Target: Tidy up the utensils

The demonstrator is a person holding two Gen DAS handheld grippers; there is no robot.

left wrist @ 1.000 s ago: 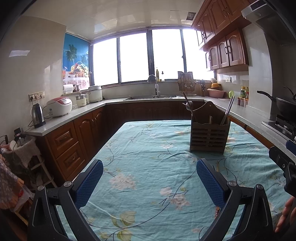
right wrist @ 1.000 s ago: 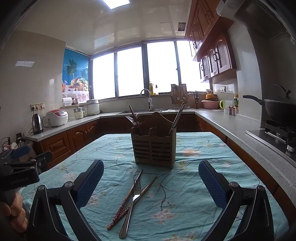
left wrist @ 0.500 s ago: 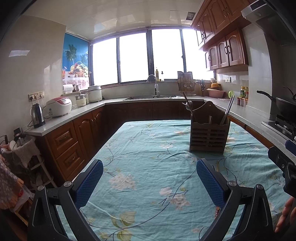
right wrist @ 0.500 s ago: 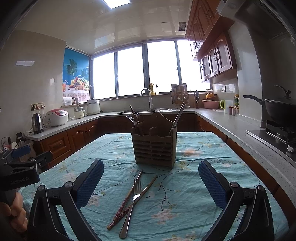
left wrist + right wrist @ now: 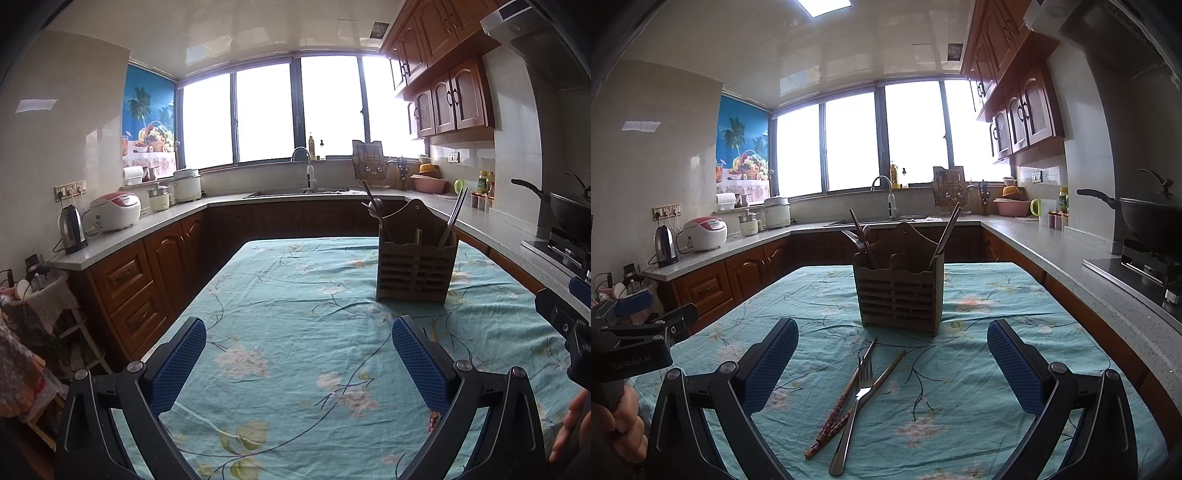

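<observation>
Right now I am holding my right gripper wide open above a steel fork and red-patterned wooden chopsticks lying crossed on the floral teal worktop, just before the slatted wooden utensil caddy. My left gripper is hanging open too, empty.

On the cloth: one fork, two chopsticks, one wooden holder.

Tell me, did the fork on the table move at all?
No. The fork lies on the tablecloth across the chopsticks, just as before, same spot in front of the wooden holder.
</observation>
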